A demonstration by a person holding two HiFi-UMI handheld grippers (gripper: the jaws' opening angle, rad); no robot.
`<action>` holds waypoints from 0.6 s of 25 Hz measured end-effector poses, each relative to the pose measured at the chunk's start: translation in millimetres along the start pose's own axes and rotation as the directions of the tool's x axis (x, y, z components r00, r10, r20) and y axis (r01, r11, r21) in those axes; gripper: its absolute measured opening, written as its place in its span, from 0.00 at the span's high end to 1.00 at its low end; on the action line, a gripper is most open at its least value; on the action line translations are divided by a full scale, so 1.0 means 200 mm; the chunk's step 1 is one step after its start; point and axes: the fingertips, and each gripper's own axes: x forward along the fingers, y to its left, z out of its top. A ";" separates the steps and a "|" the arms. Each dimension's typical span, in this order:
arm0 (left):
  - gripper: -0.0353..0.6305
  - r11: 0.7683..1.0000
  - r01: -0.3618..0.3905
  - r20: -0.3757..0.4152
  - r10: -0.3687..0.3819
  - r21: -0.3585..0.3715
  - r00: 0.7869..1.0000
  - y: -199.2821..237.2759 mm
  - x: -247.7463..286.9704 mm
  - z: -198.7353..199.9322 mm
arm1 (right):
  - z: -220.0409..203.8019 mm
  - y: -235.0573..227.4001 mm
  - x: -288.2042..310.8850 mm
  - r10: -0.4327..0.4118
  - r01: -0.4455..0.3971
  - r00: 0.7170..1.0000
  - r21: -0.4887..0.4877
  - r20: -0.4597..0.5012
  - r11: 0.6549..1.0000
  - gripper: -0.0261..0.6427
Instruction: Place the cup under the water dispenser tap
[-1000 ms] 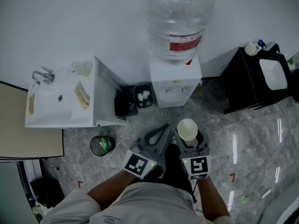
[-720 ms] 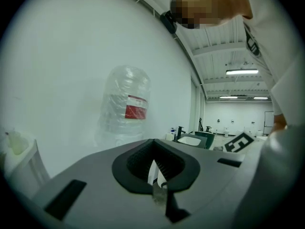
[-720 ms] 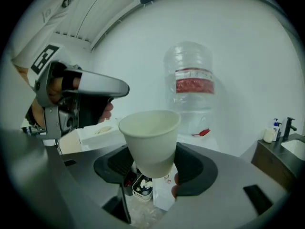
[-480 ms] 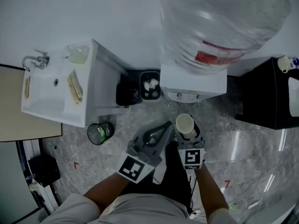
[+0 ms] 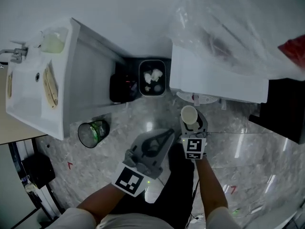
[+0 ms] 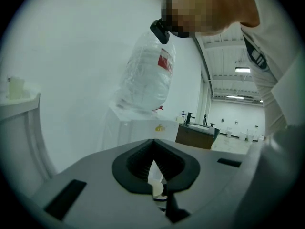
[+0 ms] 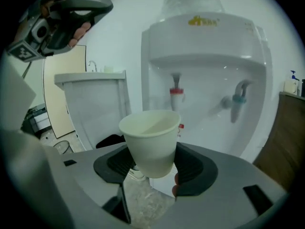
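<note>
A white paper cup (image 5: 189,114) stands upright in my right gripper (image 5: 192,120), whose jaws are shut on its sides. In the right gripper view the cup (image 7: 151,140) is in front of the white water dispenser (image 7: 209,66), a short way back from its red tap (image 7: 176,90) and blue tap (image 7: 238,99). The dispenser's body (image 5: 217,78) fills the head view's upper right, under the big clear bottle (image 5: 238,27). My left gripper (image 5: 169,132) hangs beside the right one, to its left, shut and holding nothing; its tips (image 6: 156,189) meet.
A small bin with white waste (image 5: 154,78) and a black bin (image 5: 121,87) stand between the dispenser and the white sink cabinet (image 5: 71,85). A clear wastebasket (image 5: 93,132) sits on the marble floor. A dark cabinet (image 5: 286,106) flanks the dispenser's right.
The head and both grippers have come down and closer to the dispenser. The cup has gone forward with the right gripper toward the dispenser's front. The left gripper stays shut.
</note>
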 end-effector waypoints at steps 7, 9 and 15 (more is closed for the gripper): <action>0.94 1.000 -0.001 0.001 0.001 -0.009 1.000 0.11 0.05 -0.20 | -0.20 -0.14 0.33 -0.068 0.068 0.998 -0.012 -0.009 0.998 0.55; 0.94 1.000 0.000 -0.007 0.000 -0.007 1.000 0.13 0.05 -0.23 | -0.23 -0.17 0.39 -0.079 0.078 0.997 -0.015 -0.012 0.997 0.55; 0.94 1.000 -0.004 -0.012 0.004 -0.004 1.000 0.17 0.05 -0.28 | -0.29 -0.22 0.52 -0.095 0.094 0.995 -0.017 -0.028 0.995 0.55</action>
